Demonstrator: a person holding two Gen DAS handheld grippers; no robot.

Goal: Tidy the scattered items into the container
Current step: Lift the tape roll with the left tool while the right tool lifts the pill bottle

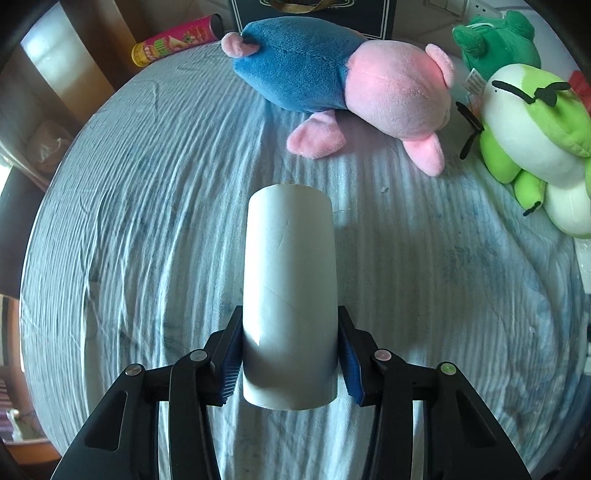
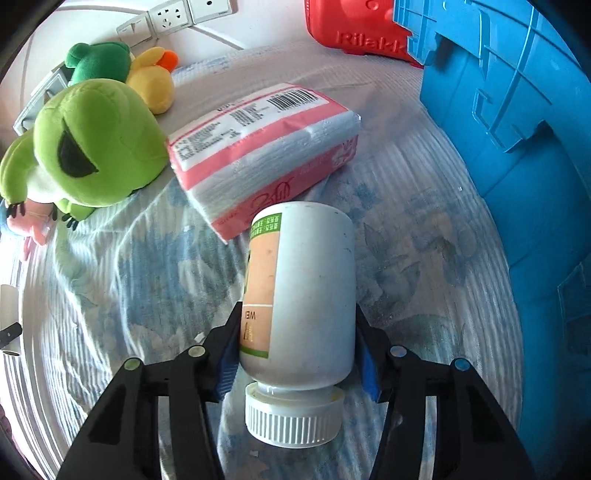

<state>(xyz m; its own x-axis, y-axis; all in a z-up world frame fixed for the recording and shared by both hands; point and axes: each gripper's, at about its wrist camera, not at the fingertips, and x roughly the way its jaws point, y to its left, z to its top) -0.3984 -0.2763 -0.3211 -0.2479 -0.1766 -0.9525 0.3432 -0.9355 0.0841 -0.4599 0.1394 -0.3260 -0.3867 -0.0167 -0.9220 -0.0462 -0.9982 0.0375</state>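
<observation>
The left hand-held gripper point(image 1: 290, 360) clamps a cardboard tube point(image 1: 290, 295) over open bedsheet point(image 1: 147, 221); the right hand-held gripper point(image 2: 295, 363) clamps a white bottle point(image 2: 306, 295), blue container point(image 2: 517, 147) close alongside.

Soft toys number four across the two views: one blue-and-pink plush point(image 1: 332, 85), one light green frog plush point(image 1: 532, 125), one dark green plush point(image 1: 498, 40) and one yellow duck plush point(image 2: 155, 85). Cylinders come to three: one cardboard tube point(image 1: 290, 280), one white bottle point(image 2: 306, 291) with a ribbed cap, and one crisp can point(image 1: 177, 40). There is also one pack of tissues point(image 2: 266, 147), one blue crate point(image 2: 517, 140), one red plastic piece point(image 2: 351, 29) and one dark box point(image 1: 310, 14).
</observation>
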